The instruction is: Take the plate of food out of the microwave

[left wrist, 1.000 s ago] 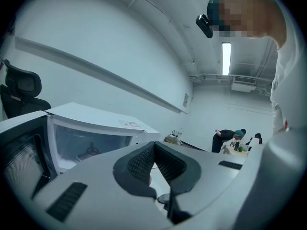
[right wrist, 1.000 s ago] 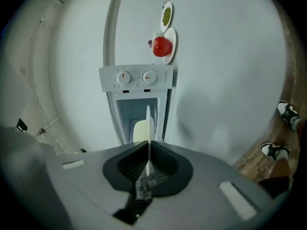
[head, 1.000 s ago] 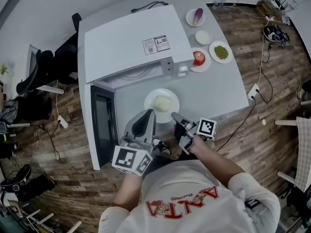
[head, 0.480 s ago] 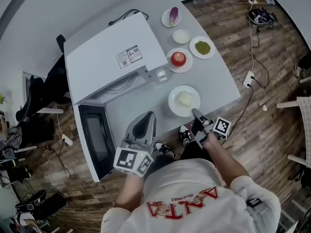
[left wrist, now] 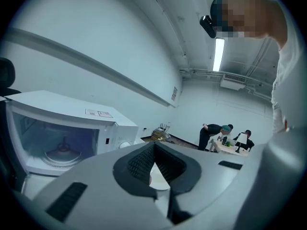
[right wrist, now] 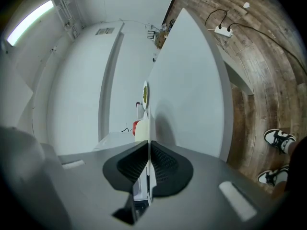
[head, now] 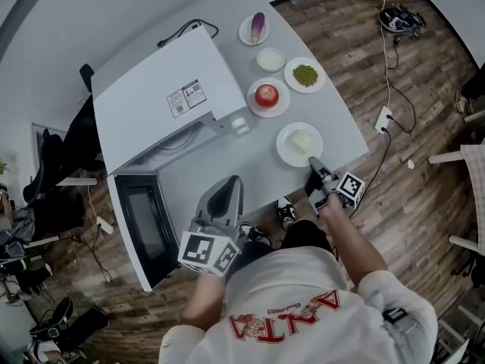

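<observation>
Left grey two-jaw gripper [head: 226, 188] held low before torso, pointing forward; jaws together, nothing between them; left forearm bent close to body. Right grey two-jaw gripper [head: 314, 165] reached out to front right, forearm stretched; gripper rolled onto side, jaws pinched on rim of round white plate [head: 285, 152]

The pale tabletop [head: 227, 161] bears a white microwave [head: 159, 101], a plate of food [head: 299, 144] near its front edge, an apple plate [head: 267, 97], a greens plate [head: 305, 75], an aubergine plate [head: 255, 29] and a small white dish [head: 270, 59].
</observation>
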`<state>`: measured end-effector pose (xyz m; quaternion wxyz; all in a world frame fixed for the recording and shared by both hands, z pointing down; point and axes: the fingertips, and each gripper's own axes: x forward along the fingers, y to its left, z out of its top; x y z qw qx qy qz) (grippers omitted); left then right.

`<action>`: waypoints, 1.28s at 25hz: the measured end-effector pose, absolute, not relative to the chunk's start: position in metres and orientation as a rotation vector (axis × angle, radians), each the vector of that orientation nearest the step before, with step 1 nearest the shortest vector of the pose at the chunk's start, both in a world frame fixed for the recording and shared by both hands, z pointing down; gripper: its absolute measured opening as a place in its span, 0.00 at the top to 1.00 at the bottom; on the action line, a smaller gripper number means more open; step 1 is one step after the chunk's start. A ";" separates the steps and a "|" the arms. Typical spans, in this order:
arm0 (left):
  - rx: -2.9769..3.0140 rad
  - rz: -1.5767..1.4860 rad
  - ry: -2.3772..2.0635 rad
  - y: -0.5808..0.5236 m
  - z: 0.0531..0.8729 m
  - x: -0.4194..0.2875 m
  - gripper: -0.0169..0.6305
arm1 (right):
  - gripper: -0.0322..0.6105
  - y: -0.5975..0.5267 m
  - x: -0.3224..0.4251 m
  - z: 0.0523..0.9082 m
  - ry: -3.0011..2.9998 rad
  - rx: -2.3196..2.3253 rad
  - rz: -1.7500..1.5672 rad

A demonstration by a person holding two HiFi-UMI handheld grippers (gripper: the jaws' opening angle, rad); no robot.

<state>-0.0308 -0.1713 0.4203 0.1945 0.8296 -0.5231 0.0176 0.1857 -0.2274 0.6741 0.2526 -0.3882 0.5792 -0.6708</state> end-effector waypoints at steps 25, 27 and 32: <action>2.316 0.023 -1.461 -0.173 0.422 -0.036 0.96 | 0.77 -0.219 0.197 0.674 1.727 -1.302 -1.917; 2.314 0.015 -1.458 -0.171 0.422 -0.038 0.96 | 0.76 -0.213 0.197 0.676 1.800 -1.353 -1.926; 2.312 0.000 -1.449 -0.167 0.421 -0.042 0.96 | 0.68 -0.206 0.189 0.679 2.185 -1.517 -1.873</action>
